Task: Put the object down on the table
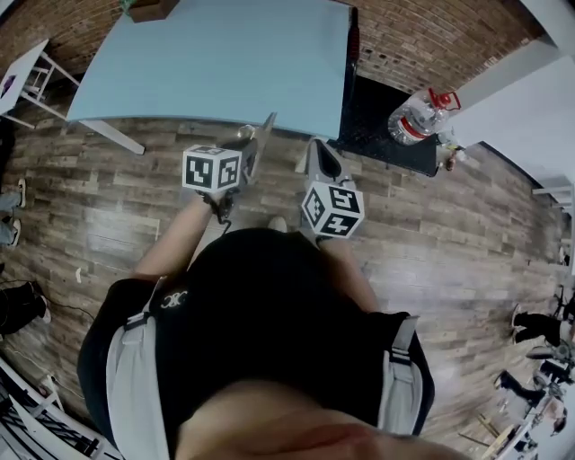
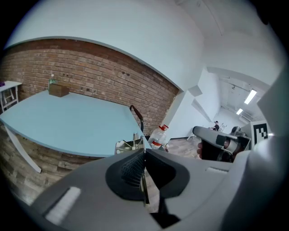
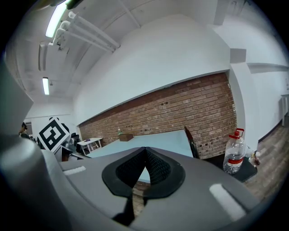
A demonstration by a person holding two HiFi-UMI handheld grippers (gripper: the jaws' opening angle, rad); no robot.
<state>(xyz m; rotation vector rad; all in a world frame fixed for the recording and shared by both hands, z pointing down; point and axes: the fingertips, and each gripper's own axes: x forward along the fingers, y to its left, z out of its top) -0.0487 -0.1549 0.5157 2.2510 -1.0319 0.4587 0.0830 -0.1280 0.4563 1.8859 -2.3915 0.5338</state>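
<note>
Left hand-held gripper [image 2: 143, 152] is clenched on a thin metal object [image 2: 128, 145], held in the air by the near edge of the blue tabletop [image 1: 225, 63]. The right hand-held gripper [image 3: 145, 150] is clenched on nothing. Releasing too early could drop the object to the floor. A brown box [image 1: 151, 9] sits at the far edge and a water bottle [image 1: 415, 117] stands to the right. Neither looks to be in the way.

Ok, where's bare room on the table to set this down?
Nearly the whole table is bare, from its near edge to the box at the far edge. Only that spot is taken; the bottle stands off it.
</note>
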